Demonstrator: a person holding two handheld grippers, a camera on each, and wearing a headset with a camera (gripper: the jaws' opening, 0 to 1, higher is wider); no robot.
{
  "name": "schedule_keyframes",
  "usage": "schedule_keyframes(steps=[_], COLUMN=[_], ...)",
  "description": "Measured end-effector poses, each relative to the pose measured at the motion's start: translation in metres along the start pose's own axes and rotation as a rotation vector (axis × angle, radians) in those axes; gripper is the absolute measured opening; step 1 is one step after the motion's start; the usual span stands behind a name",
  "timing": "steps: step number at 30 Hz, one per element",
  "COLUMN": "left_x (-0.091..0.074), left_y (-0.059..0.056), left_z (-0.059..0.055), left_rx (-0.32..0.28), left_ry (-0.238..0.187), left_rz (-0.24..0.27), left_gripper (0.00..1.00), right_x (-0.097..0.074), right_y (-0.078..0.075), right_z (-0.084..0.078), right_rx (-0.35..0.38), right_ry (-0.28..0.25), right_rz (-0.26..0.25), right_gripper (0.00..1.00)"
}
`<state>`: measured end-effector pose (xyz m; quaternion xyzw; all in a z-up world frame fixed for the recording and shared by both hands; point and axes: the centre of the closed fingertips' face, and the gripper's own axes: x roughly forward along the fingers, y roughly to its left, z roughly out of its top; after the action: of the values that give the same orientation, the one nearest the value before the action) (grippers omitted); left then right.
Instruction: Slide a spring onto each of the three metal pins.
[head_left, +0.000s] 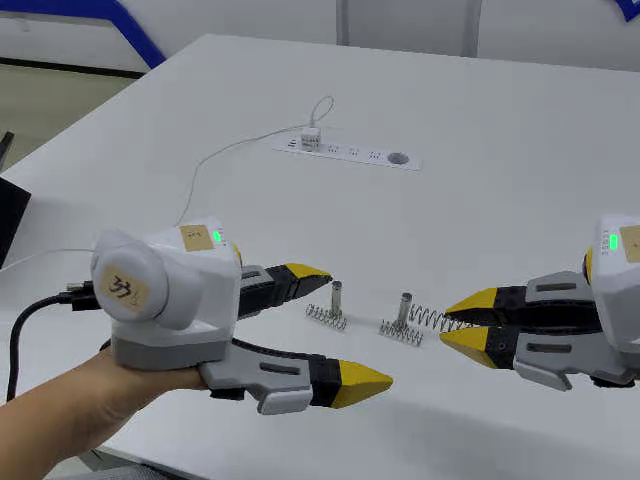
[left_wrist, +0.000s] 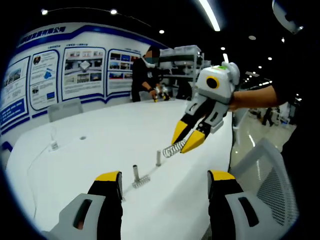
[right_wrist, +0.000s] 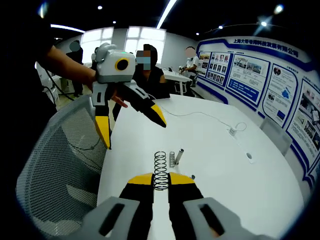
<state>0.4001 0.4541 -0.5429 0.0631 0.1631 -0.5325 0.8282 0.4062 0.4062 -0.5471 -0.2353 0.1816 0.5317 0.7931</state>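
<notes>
Two short metal pins stand upright on the white table (head_left: 480, 150), a left pin (head_left: 336, 295) and a right pin (head_left: 405, 305). A small spring (head_left: 325, 317) lies at the left pin's foot. Another spring (head_left: 400, 332) lies at the right pin's foot. My right gripper (head_left: 458, 322) is shut on a longer spring (head_left: 430, 318), whose free end reaches close to the right pin. That held spring (right_wrist: 160, 170) sticks out between the yellow fingertips (right_wrist: 142, 179). My left gripper (head_left: 335, 325) hangs open just left of the pins, nothing between its jaws.
A white power strip (head_left: 350, 155) with a plugged charger (head_left: 311, 138) and its cable lies further back on the table. A grey mesh chair (right_wrist: 55, 165) stands at the near table edge. Several people sit or stand in the background.
</notes>
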Motion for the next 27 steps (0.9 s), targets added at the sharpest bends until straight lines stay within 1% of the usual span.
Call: schedule_keyframes(steps=[1,3,5,7,9,11,12,15,21,24,27], left_x=[0.001,0.005,0.008,0.011,0.013,0.015,0.016,0.018,0.020,0.021,0.022], left_y=[-0.001,-0.005,-0.006,-0.008,-0.009,-0.012,-0.013,-0.016,-0.017,-0.018,-0.017], left_z=[0.001,0.007,0.013,0.017,0.018,0.017,0.015,0.011,0.010,0.008,0.005], left_rx=[0.000,-0.015,-0.022,-0.017,-0.010,0.008,0.020,0.036,0.049,0.066,0.084], left_ry=[-0.003,-0.023,-0.036,-0.047,-0.047,-0.031,-0.014,0.006,0.013,0.025,0.049], left_rz=[-0.004,-0.023,-0.032,-0.041,-0.054,-0.073,-0.083,-0.104,-0.123,-0.133,-0.145], left_gripper=[0.69,0.66,0.63,0.60,0.56,0.52,0.50,0.45,0.38,0.36,0.35], right_x=[0.001,0.002,0.003,0.004,0.004,0.004,0.004,0.003,0.005,0.007,0.008], right_y=[0.001,0.004,0.008,0.011,0.013,0.015,0.016,0.018,0.022,0.023,0.023], right_z=[0.001,0.001,-0.001,-0.001,-0.001,0.000,0.000,0.002,0.006,0.008,0.009], right_rx=[-0.003,-0.023,-0.042,-0.056,-0.061,-0.072,-0.077,-0.093,-0.110,-0.127,-0.124], right_ry=[0.000,0.005,0.015,0.016,0.014,0.016,0.017,0.020,0.018,0.013,0.013], right_rz=[0.004,0.014,0.028,0.038,0.047,0.051,0.050,0.058,0.073,0.074,0.078], right_gripper=[0.11,0.11,0.11,0.11,0.11,0.11,0.11,0.11,0.11,0.11,0.11])
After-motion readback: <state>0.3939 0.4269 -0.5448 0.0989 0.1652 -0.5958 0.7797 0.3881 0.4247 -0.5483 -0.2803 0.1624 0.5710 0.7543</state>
